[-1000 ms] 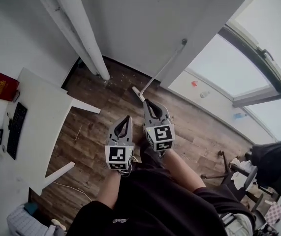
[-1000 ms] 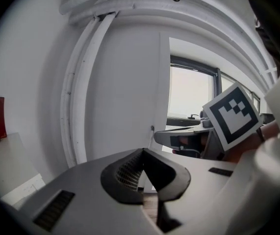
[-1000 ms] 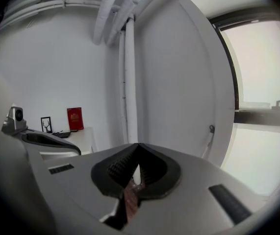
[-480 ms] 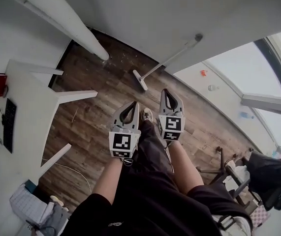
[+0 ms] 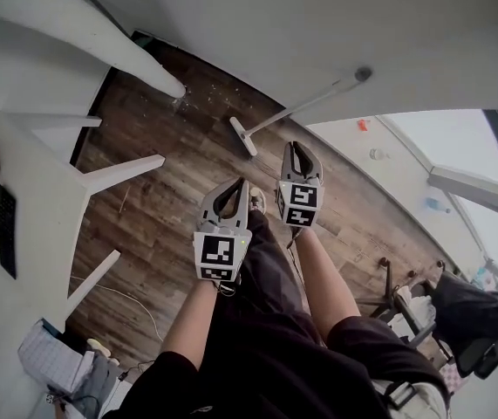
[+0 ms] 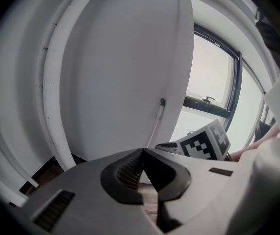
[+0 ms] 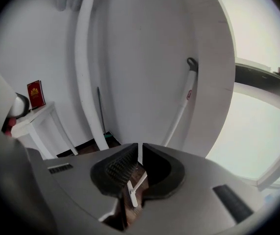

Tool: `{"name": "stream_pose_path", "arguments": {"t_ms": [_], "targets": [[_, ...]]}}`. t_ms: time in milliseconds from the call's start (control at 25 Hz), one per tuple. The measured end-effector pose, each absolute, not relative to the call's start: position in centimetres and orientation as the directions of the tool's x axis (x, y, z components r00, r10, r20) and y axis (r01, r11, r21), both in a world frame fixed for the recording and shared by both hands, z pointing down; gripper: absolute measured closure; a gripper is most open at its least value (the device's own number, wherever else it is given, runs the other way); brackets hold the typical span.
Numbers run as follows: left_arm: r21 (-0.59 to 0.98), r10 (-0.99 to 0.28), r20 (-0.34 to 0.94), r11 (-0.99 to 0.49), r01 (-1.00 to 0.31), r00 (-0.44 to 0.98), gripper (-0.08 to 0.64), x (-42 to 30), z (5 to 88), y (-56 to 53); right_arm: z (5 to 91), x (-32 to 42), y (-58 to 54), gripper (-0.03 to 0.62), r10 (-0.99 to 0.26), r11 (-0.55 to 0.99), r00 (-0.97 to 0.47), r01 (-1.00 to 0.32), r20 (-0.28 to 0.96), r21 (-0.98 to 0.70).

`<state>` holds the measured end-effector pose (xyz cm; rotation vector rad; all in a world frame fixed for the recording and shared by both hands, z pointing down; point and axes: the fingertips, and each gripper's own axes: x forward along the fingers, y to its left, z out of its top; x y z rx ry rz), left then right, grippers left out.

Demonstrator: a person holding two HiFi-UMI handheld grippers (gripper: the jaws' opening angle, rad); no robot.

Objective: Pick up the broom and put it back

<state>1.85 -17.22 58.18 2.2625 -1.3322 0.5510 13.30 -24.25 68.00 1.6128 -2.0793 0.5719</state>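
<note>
The broom (image 5: 294,110) has a white handle that leans against the white wall, with its flat head (image 5: 242,136) on the wood floor. My right gripper (image 5: 299,152) hangs in the air just short of the broom head, shut with nothing in it. My left gripper (image 5: 229,195) is beside it, lower left, also shut and empty. In the right gripper view the handle (image 7: 181,109) rises beyond the closed jaws and the head (image 7: 133,194) shows below them. The left gripper view shows the handle (image 6: 157,123) ahead and the right gripper's marker cube (image 6: 204,144).
A white table (image 5: 46,190) with a dark keyboard (image 5: 4,230) stands at the left. A white slanting pipe (image 5: 100,44) meets the floor near scattered crumbs (image 5: 209,103). A window sill (image 5: 379,160) runs at the right, and a dark chair (image 5: 467,308) stands at the lower right.
Both grippers have sunk and come forward toward the floor near the broom head, staying shut. The broom has not moved from the wall.
</note>
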Motion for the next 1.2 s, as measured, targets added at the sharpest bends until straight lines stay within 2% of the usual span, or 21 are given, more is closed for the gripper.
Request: {"name": "stream_pose_path", "arguments": {"t_ms": [80, 160, 240, 600, 880, 1000, 1080, 1200], "targets": [[0.184, -0.698, 0.550, -0.434, -0.882, 0.458, 0.558, 2.3, 58.7, -17.9, 69.0, 13.7, -25.7, 0.558, -0.793, 0.207, -0.215, -0.975, 0.570, -0.080], [0.178, -0.692, 0.555, -0.443, -0.879, 0.462, 0.558, 2.5, 59.1, -18.5, 70.1, 13.9, -27.1, 0.482, -0.794, 0.184, -0.214, -0.977, 0.569, -0.111], [0.170, -0.691, 0.563, -0.439, -0.882, 0.453, 0.558, 2.4, 59.5, -19.2, 71.6, 14.0, -28.3, 0.438, -0.784, 0.164, -0.208, -0.978, 0.585, -0.129], [0.165, -0.685, 0.578, -0.434, -0.886, 0.443, 0.558, 2.9, 60.8, -21.8, 78.9, 16.5, -33.1, 0.356, -0.730, 0.054, -0.138, -0.988, 0.670, -0.146], [0.168, -0.684, 0.596, -0.407, -0.898, 0.421, 0.558, 2.0, 62.0, -22.2, 81.6, 17.3, -36.2, 0.354, -0.720, 0.017, -0.122, -0.987, 0.684, -0.158], [0.156, -0.688, 0.599, -0.400, -0.903, 0.409, 0.558, 1.4, 61.9, -22.0, 82.2, 17.2, -37.0, 0.360, -0.726, 0.072, -0.107, -0.994, 0.679, -0.079], [0.155, -0.696, 0.594, -0.392, -0.907, 0.403, 0.558, 1.1, 61.6, -22.0, 81.7, 17.2, -37.3, 0.457, -0.749, 0.118, -0.120, -0.992, 0.652, -0.046], [0.155, -0.699, 0.591, -0.391, -0.907, 0.402, 0.558, 0.6, 61.2, -21.5, 80.6, 16.1, -36.8, 0.483, -0.770, 0.152, -0.195, -0.981, 0.607, -0.122]]}}
